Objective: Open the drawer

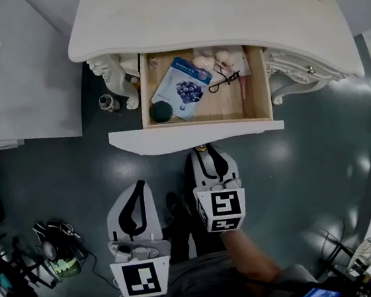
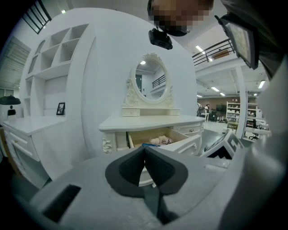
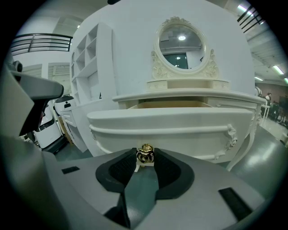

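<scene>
Our right gripper (image 1: 205, 154) sat low in the head view, its marker cube just above our forearm. Its two jaws were closed on the small gold knob (image 3: 145, 154), and the dark pads pressed the knob from either side. That knob stood on the front panel of the drawer (image 1: 197, 135), which was pulled well out from under the top of the cream dressing table (image 1: 209, 8), so its wooden inside lay open to us. Inside the drawer we saw a blue packet (image 1: 185, 84) lying at a slant near the left end, with a dark round thing (image 1: 162, 110) touching its lower left corner. A few pale round things (image 1: 214, 59) sat along the back wall, a thin black looped thing (image 1: 224, 79) lay just right of the packet, and a pink stick (image 1: 243, 88) lay along the right wall. Our left gripper (image 2: 144, 152) hung to the left of the right one and farther back from the drawer. Its jaws were pressed together with nothing between them. An oval mirror (image 3: 181, 45) in a carved frame stood on the table. A white shelf unit (image 2: 54, 49) stood to the left of it, and a tangle of cables (image 1: 57, 249) lay on the dark floor (image 1: 320, 162) at our left.
</scene>
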The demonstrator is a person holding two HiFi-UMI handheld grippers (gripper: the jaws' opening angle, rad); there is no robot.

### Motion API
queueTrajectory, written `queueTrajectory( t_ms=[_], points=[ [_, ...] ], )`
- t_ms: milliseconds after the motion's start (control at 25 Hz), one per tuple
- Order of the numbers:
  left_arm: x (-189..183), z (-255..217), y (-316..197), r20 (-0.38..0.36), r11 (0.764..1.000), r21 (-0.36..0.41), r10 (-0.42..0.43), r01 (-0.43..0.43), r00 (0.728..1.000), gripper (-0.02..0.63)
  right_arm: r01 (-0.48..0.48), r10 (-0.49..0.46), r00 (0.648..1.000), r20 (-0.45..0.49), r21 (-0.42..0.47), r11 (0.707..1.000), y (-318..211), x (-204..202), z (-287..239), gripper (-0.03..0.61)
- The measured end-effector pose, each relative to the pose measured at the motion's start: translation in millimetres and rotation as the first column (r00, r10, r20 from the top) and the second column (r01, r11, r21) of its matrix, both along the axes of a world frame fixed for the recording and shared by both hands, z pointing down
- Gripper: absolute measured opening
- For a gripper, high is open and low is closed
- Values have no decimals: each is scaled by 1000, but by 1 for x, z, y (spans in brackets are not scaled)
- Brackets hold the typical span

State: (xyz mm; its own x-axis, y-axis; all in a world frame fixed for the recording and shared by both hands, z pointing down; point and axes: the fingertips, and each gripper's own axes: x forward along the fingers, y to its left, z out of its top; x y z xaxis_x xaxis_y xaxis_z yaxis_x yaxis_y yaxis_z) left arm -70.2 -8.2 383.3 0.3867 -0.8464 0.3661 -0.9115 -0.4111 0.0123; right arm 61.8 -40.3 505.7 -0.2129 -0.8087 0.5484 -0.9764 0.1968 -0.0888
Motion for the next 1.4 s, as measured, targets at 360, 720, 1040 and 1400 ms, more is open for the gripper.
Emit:
queueTrajectory(
  t_ms=[360, 720, 1040, 1400],
  points=[
    [-3, -14, 4, 5, 999, 41, -1, 1, 1000, 15, -8, 8, 1000, 15, -4, 1000, 2, 0, -1, 138],
    [-6, -87, 1, -1, 987, 162, -7, 7, 1000, 15, 44, -48, 998, 41, 104, 994, 15, -18, -91, 158],
    [-12, -172, -6, -2, 958, 288, -19, 19, 1000, 15, 125, -145, 989, 23, 385, 914, 18, -45, -254, 44],
    [-29, -237, 20, -34, 916, 397, -48, 58, 998, 15, 178, -170, 983, -64, 542, 822, 55, -62, -346, 14]
  ],
)
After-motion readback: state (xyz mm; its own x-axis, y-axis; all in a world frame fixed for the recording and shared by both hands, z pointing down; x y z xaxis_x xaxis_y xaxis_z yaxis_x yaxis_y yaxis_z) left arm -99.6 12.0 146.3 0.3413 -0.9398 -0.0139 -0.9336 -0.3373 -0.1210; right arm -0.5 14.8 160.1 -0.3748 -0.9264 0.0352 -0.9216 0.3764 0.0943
